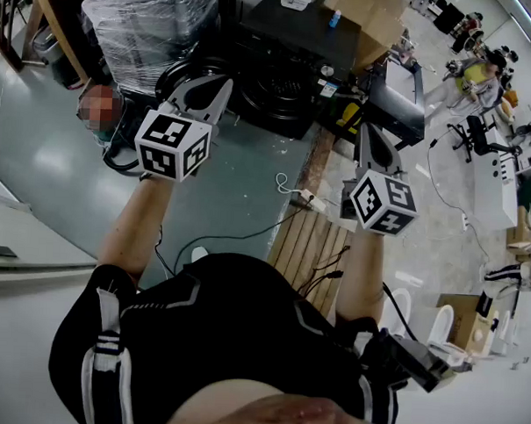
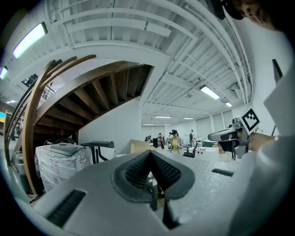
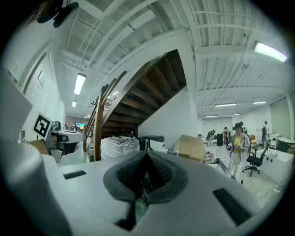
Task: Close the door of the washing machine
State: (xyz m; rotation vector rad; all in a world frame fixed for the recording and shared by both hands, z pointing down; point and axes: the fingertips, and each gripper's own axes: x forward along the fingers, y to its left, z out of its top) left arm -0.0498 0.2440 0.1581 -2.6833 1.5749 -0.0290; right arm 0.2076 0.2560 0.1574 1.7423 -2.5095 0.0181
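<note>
1. Our black shirt point(image 1: 234, 337) fills the bottom of the head view.
2. We read the washing machine point(image 1: 284, 80) as the dark box at upper centre of the head view, well apart from both grippers. We can't make out the door or how it stands.
3. Step in hand, our call: close in first, then push the door flat and steady until it latches.
4. Left gripper point(image 2: 150, 159) and right gripper point(image 3: 146, 156): jaws together, nothing between them, touching nothing.

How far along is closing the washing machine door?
Done: nothing visible. In hand: nothing; the left gripper and right gripper are both shut, empty and held level in mid-air. Left: everything; the dark machine ahead is untouched, and its door can't be made out.
</note>
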